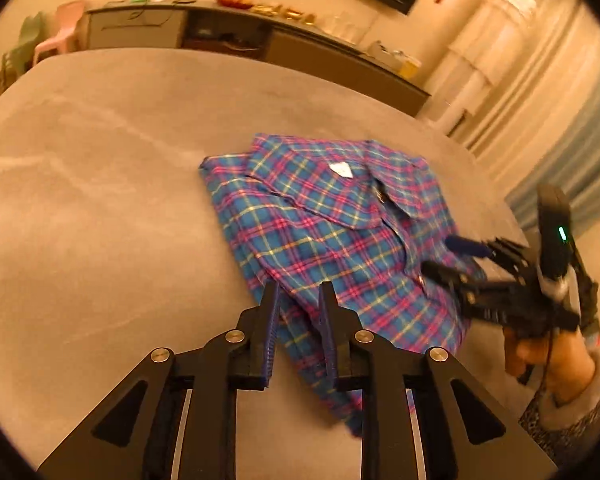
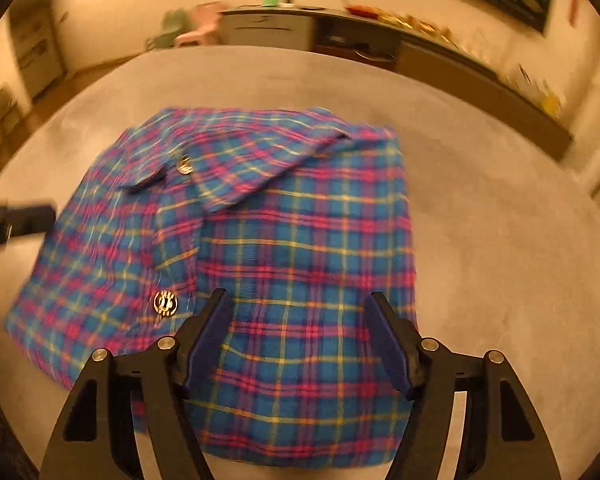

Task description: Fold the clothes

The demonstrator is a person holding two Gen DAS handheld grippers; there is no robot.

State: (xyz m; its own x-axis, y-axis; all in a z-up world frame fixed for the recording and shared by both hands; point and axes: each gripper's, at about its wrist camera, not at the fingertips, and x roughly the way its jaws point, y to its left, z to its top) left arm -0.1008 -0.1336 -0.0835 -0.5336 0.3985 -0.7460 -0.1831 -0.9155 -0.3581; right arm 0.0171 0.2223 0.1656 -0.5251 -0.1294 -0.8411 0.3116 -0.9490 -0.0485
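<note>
while the blue, pink and yellow plaid button-up shirt (image 1: 332, 236) lies folded into a compact rectangle on the grey velvety flat surface (image 1: 100, 184), both hand-held tools hang over it. in the left wrist view the shirt fills the centre and lower right of the frame, collar up, with a small white label (image 1: 341, 169) showing inside the neck. the left gripper (image 1: 299, 300), at the bottom centre of that frame, has its black fingers with blue ribbed pads a narrow gap apart, tips over the near edge of the cloth with nothing pinched between them. the right gripper (image 1: 440, 254) enters from the right edge of the same frame, its fingers spread over the shirt's right side, held by a hand (image 1: 540, 356) in a grey knitted sleeve (image 1: 572, 412).

in the right wrist view the shirt covers the middle of the frame, a gold button (image 2: 165, 302) at centre left on the placket. the right gripper's fingers stand wide apart at the lower centre, above the fabric, gripping nothing. a low dark cabinet (image 2: 340, 36) runs along the wall across the top of the frame.
</note>
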